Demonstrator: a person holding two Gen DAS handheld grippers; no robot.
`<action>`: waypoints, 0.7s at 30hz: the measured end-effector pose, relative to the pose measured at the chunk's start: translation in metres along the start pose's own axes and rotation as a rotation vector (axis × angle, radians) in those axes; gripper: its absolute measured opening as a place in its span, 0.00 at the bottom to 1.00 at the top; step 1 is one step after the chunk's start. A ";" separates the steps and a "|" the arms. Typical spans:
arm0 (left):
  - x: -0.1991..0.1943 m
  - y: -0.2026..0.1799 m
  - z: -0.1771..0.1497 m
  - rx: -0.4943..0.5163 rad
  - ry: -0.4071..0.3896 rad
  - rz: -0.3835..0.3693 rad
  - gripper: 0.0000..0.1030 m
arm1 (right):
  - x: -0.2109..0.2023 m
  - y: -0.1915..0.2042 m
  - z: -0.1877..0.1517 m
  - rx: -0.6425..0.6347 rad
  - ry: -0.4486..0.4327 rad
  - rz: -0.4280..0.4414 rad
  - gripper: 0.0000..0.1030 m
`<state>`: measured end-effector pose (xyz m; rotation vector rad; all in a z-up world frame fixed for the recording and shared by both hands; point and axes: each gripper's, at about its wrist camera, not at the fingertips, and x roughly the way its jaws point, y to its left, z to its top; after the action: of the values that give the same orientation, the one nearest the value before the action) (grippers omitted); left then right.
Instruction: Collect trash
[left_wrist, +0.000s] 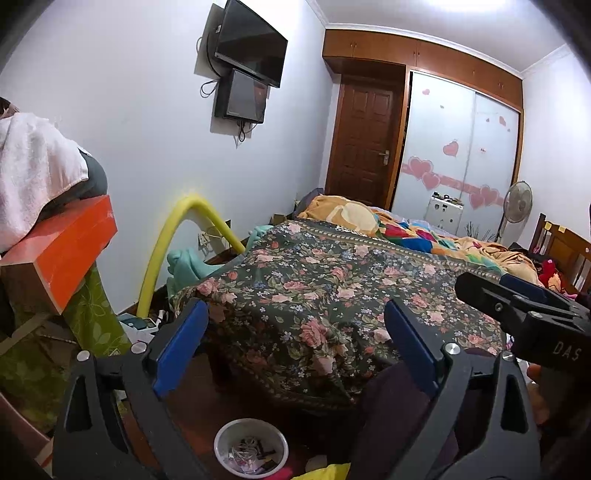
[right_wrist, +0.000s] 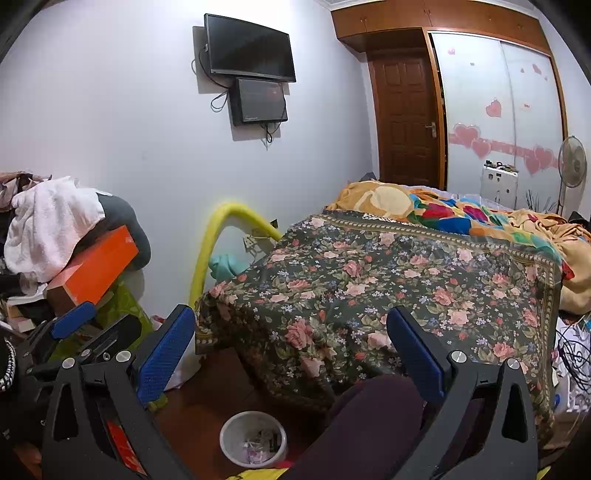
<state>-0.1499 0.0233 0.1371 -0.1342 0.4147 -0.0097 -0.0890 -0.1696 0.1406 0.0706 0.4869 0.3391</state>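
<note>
While I've got both claws spread wide and empty, left claw (left_wrist: 295, 343) and right claw (right_wrist: 291, 347) hang over the white trash bin (right_wrist: 253, 438) on the floor by the floral bedspread (right_wrist: 369, 288).

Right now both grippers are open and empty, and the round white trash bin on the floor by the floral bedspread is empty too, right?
Not quite: the round white trash bin already holds scraps, as the left wrist view shows. The left gripper and right gripper are indeed open and empty, and the bin sits by the floral bedspread.
</note>
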 end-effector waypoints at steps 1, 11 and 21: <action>0.000 0.000 0.000 -0.003 0.001 0.001 0.95 | 0.000 -0.001 0.000 -0.002 0.000 0.000 1.00; 0.003 0.001 0.000 -0.011 0.009 -0.020 0.95 | -0.002 -0.001 0.002 -0.002 -0.010 -0.001 1.00; 0.002 -0.001 -0.002 -0.009 0.007 -0.003 0.95 | -0.005 0.001 0.004 0.015 -0.012 -0.007 1.00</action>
<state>-0.1491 0.0221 0.1348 -0.1439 0.4216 -0.0115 -0.0913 -0.1707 0.1463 0.0857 0.4779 0.3275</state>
